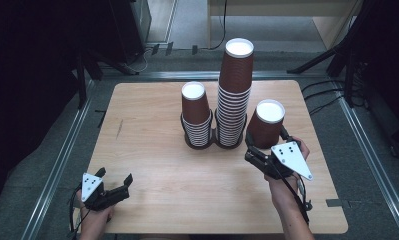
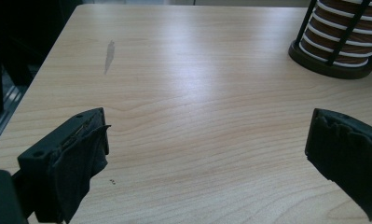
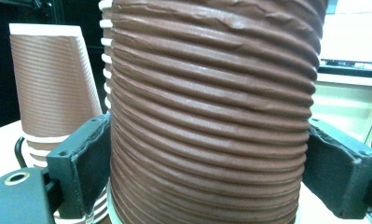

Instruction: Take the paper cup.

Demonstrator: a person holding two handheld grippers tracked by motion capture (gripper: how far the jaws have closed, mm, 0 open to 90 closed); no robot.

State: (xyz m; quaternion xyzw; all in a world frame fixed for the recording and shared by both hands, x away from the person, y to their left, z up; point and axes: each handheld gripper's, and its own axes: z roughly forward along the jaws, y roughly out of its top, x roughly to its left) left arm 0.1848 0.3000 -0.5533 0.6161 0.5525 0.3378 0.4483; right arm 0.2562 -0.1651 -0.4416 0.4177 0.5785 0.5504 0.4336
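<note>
Brown ribbed cup (image 3: pixel 211 116); light wood table (image 1: pixel 152 165)

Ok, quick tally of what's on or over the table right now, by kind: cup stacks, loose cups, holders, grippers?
Stacks of upside-down brown paper cups: 2, the short stack and the tall stack
Single brown paper cup clamped in the right gripper: 1
Black double cup holder: 1
Grippers: 2, the right one and the left gripper, which is open with nothing between its jaws
Total: 6

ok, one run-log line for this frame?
right gripper: jaws shut on upside-down brown ribbed paper cup | left gripper: open, idle | two cup stacks in black holder | wooden table
</note>
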